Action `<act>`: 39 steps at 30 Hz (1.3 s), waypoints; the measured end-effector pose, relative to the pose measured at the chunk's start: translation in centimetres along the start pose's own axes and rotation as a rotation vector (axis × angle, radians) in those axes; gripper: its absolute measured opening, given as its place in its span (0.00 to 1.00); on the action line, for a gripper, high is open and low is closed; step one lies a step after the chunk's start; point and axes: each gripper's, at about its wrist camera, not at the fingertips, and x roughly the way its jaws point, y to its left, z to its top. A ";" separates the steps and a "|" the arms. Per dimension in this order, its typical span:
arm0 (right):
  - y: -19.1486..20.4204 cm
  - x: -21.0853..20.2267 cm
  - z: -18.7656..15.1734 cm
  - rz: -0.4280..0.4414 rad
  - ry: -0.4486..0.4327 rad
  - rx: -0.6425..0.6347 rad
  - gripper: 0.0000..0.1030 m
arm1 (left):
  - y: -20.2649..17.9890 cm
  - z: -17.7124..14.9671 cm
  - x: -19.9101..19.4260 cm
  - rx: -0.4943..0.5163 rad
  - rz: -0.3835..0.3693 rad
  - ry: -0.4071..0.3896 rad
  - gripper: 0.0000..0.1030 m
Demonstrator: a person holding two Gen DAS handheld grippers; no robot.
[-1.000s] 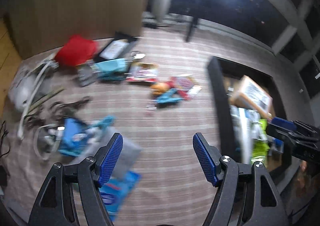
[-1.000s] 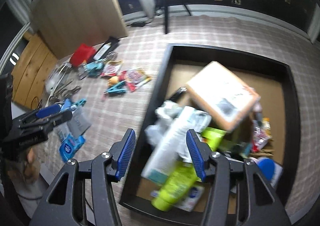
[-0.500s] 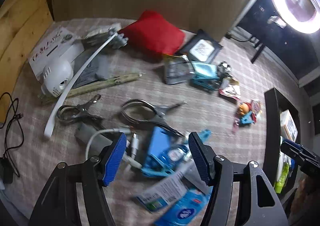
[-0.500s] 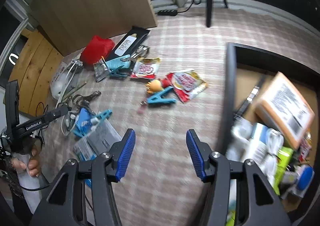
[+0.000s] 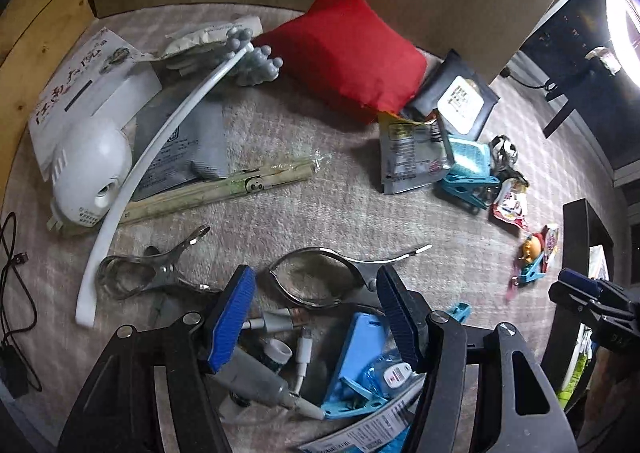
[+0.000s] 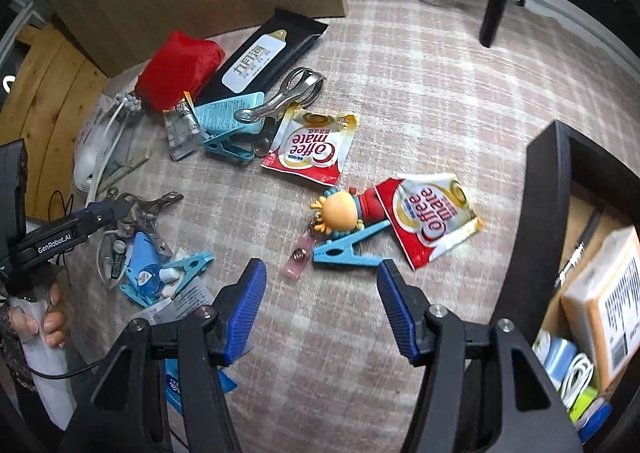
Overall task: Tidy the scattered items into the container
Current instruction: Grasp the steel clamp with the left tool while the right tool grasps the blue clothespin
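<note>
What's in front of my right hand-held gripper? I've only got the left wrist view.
Observer: The right hand-held gripper is open. Its jaws have just been opening, and nothing is between them. Just beyond its tips lies a blue clothespin, next to a cartoon keychain figure.
Operator: And what's already in the container? I only see its edge.
Observer: A tan cardboard box sits inside the black container, with a coiled white cable below it in the picture.
</note>
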 end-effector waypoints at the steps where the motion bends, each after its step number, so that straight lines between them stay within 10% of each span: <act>1: 0.0 0.2 0.2 -0.001 0.007 -0.007 0.55 | 0.0 0.1 0.3 0.009 0.012 0.009 0.54; 18: -0.1 2.6 1.3 0.012 0.069 -0.021 0.55 | -0.5 0.5 2.3 0.044 0.054 0.032 0.40; 27: 2.7 4.1 1.4 -0.133 0.080 -0.128 0.54 | -1.0 0.9 2.5 0.067 0.107 -0.001 0.16; 30: 2.8 4.0 1.4 -0.178 0.073 -0.140 0.37 | -0.8 0.8 2.5 0.062 0.095 -0.005 0.15; 37: 1.4 3.1 1.4 -0.101 0.061 -0.068 0.35 | 0.1 0.3 1.7 0.027 0.063 -0.018 0.09; 38: 1.3 2.8 1.3 -0.084 0.057 -0.057 0.28 | 0.2 0.3 1.4 0.026 0.060 -0.023 0.08; 39: 1.2 2.6 1.3 -0.071 0.059 -0.049 0.01 | 0.1 0.2 1.3 0.031 0.062 -0.027 0.08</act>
